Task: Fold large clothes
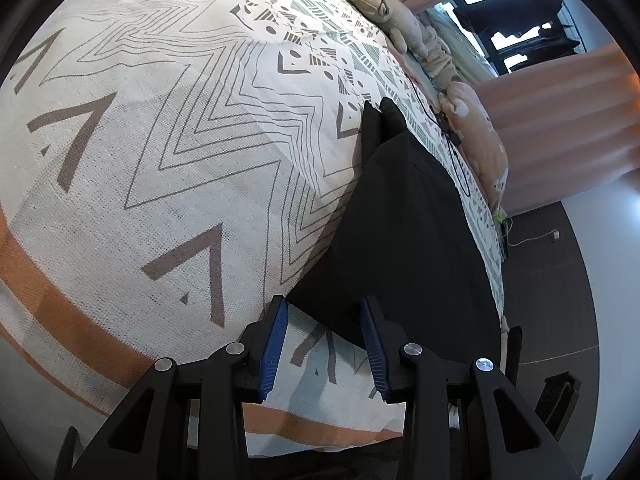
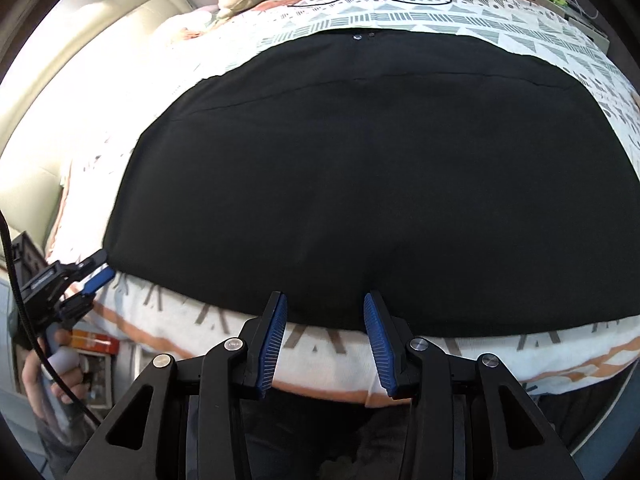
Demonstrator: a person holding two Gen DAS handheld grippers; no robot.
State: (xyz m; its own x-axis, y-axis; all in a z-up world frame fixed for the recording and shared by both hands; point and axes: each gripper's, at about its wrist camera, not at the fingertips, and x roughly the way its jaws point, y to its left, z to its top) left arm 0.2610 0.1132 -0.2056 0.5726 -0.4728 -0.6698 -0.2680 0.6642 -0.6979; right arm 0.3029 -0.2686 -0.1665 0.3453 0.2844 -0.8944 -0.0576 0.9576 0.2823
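Large black fabric garment (image 2: pixel 360 180): lying flat on patterned white-and-orange bedspread (image 1: pixel 160 140). Left gripper (image 1: pixel 324 308) and right gripper (image 2: pixel 325 304): both hovering at its near hem, blue-padded jaws spread, pinching nothing.

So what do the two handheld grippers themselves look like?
Both match: black angular linkage arms with round silver pivot bolts and triangular cut-outs. Each of the fingers carries a blue ribbed pad. Seen from the right gripper, the left gripper has a black body and a black cable trailing from it.
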